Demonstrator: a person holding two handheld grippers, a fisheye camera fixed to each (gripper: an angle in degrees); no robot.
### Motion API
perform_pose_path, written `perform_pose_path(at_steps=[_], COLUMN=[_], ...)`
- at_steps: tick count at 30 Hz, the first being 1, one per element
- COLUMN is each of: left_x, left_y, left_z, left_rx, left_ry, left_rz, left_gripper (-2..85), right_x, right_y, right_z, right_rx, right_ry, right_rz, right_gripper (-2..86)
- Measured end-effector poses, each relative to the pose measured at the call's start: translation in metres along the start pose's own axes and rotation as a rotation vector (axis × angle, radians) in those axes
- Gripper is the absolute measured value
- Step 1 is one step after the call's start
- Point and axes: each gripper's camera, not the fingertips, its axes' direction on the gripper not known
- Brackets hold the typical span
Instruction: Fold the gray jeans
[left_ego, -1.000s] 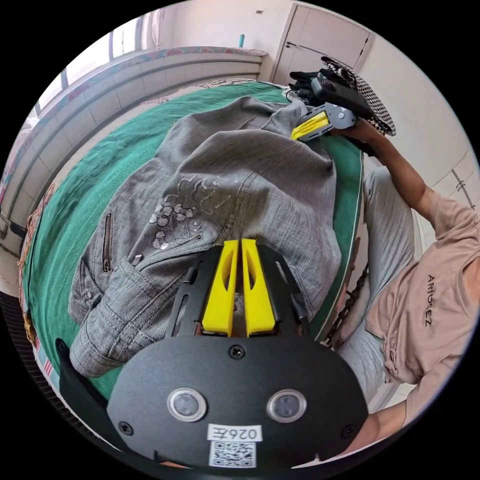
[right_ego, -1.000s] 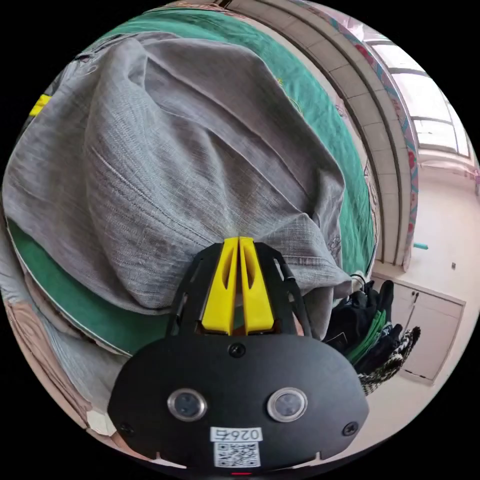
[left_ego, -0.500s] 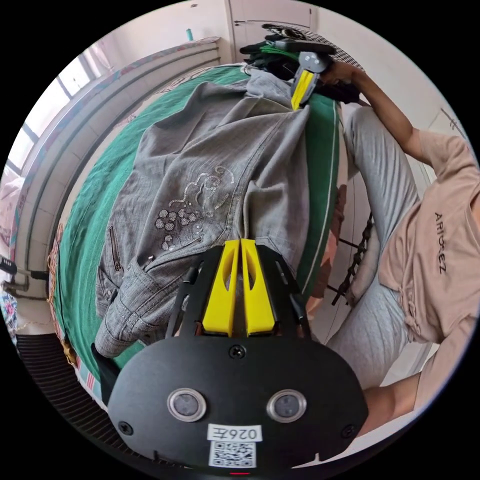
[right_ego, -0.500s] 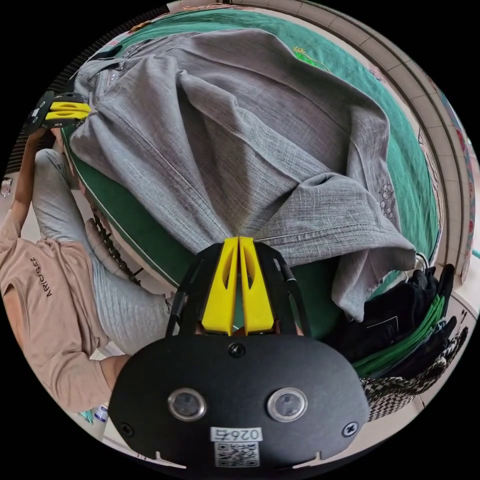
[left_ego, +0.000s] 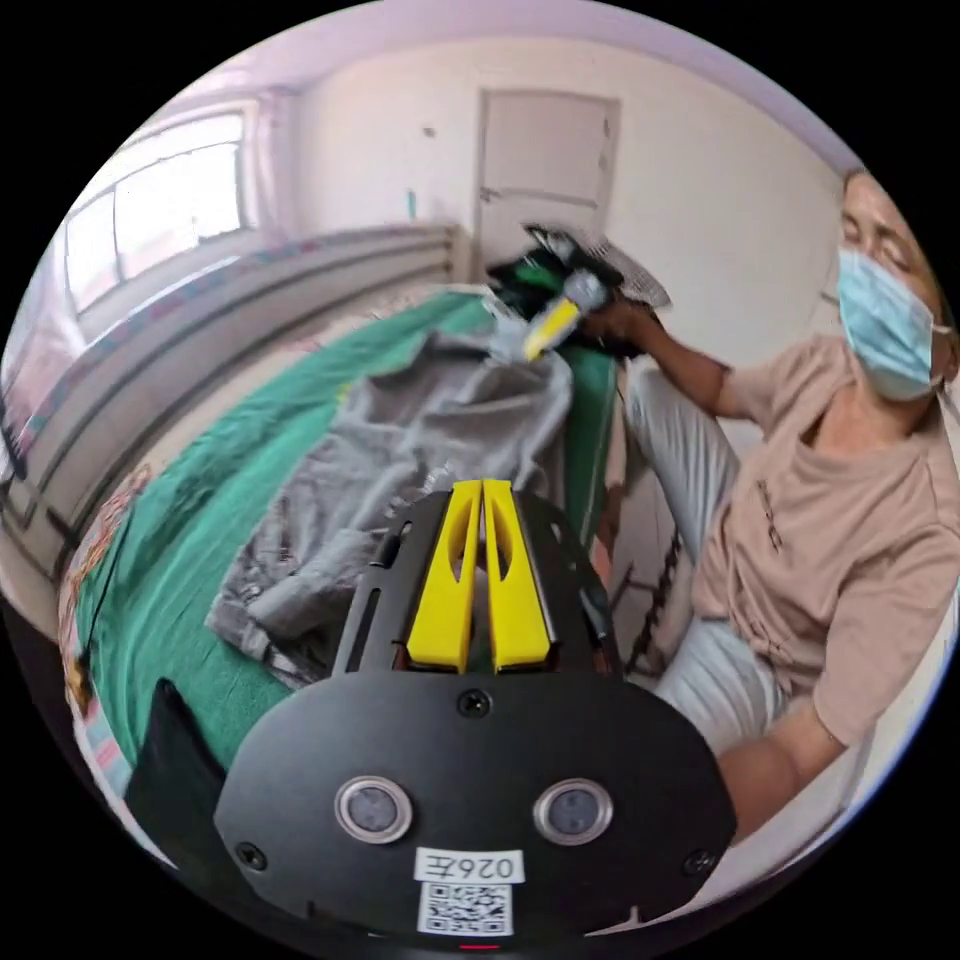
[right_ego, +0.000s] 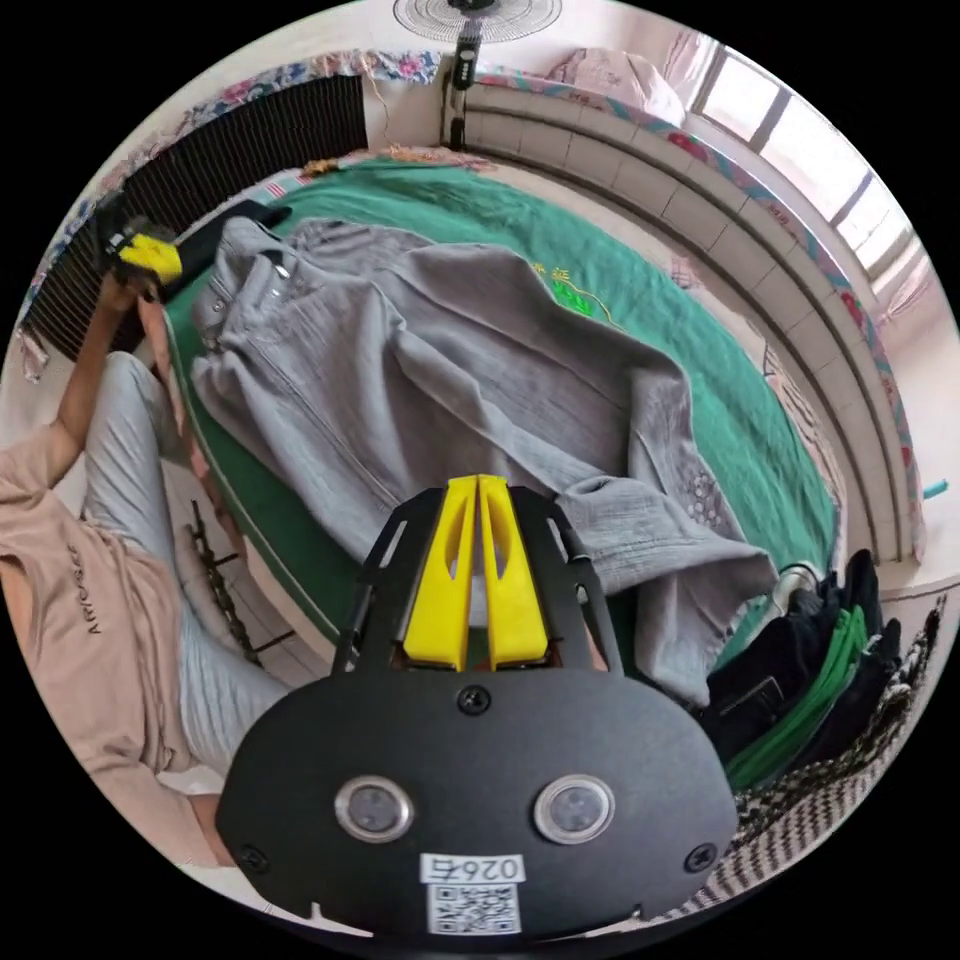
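While both yellow-jawed grippers are hanging off the near edge of the table, I am looking at the gray denim jeans (right_ego: 480, 400) lying spread across the green cloth-covered table (right_ego: 640, 290). From the right gripper view the jeans are running from the waistband at ten o'clock down to the leg hems at four o'clock, where one hem is drooping over the table's edge. My right gripper (right_ego: 478, 490) is sitting with its jaws pressed together, their tips reaching just over the folded hem; I cannot tell whether any cloth is caught between them. At four o'clock a heap of dark and green clothes (right_ego: 810, 670) is resting just beside that hem. My left gripper (right_ego: 150, 255) is showing far off at ten o'clock, apart from the waistband.

From the left gripper view the jeans (left_ego: 420, 450) are lying from centre toward twelve o'clock. The left gripper (left_ego: 482, 495) has its jaws closed on each other with nothing between them, clear of the fabric. The right gripper (left_ego: 550, 328) is showing at one o'clock by the far end of the jeans, and a person in a beige shirt (left_ego: 840, 540) is sitting at three o'clock.
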Motion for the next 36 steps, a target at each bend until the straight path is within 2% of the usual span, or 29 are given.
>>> perform_pose_path(at_steps=[2,4,6,9,11,13,15,16,17,19,20,23,27,28,31,33,36], left_x=[-0.043,-0.075,-0.104,-0.15,-0.178,-0.183,-0.182,-0.185,-0.189,-0.197,-0.204,-0.215,-0.232,-0.24,-0.258,-0.267,-0.265], left_y=[0.034,0.057,0.074,0.093,0.108,0.115,0.115,0.119,0.125,0.139,0.154,0.187,0.195,0.194,0.194,0.2,0.204], left_z=[-0.034,-0.042,-0.037,-0.002,0.05,0.072,0.065,0.057,0.043,0.012,-0.011,-0.04,-0.013,0.003,0.046,0.067,0.07], left_rx=[0.179,0.185,0.106,-0.135,-0.436,-0.524,-0.52,-0.48,-0.375,-0.184,-0.053,0.107,-0.022,-0.066,-0.138,-0.147,-0.115], left_ry=[-0.18,-0.287,-0.359,-0.369,-0.191,-0.157,-0.142,-0.053,0.022,0.049,0.006,-0.189,-0.347,-0.363,-0.333,-0.301,-0.34], left_rz=[-0.247,-0.422,-0.548,-0.647,-0.641,-0.604,-0.548,-0.55,-0.568,-0.632,-0.702,-0.859,-0.926,-0.922,-0.928,-0.98,-1.013], left_gripper=[-0.9,-0.9,-1.0,-1.0,-0.9,-0.9,-0.8,-0.8,-0.8,-0.7,-0.7,-0.4,2.9,7.0,13.2,13.6,13.3], right_x=[-0.01,-0.02,-0.027,-0.03,-0.032,-0.034,-0.042,-0.044,-0.048,-0.053,-0.056,-0.058,-0.046,-0.042,-0.019,-0.001,0.018], right_y=[-0.001,0.0,0.002,0.008,0.012,0.019,0.031,0.034,0.041,0.053,0.063,0.09,0.122,0.126,0.152,0.178,0.212], right_z=[0.014,0.026,0.04,0.068,0.068,0.064,0.058,0.056,0.052,0.046,0.041,0.025,0.004,0.001,-0.03,-0.062,-0.084], right_rx=[-0.07,-0.127,-0.207,-0.368,-0.38,-0.383,-0.384,-0.39,-0.394,-0.404,-0.405,-0.38,-0.316,-0.302,-0.138,0.053,0.202], right_ry=[0.12,0.164,0.074,-0.072,-0.065,-0.053,-0.032,-0.034,-0.032,-0.046,-0.065,-0.117,-0.185,-0.199,-0.212,-0.245,-0.305], right_rz=[-0.016,-0.062,-0.112,-0.14,-0.14,-0.155,-0.204,-0.225,-0.256,-0.299,-0.326,-0.364,-0.301,-0.272,-0.117,0.009,0.146], right_gripper=[-0.9,-0.9,-0.9,-0.9,-0.9,-0.9,-0.9,-0.9,-0.9,-0.9,-0.9,-0.9,-0.9,-0.9,-0.9,-0.9,-0.9])
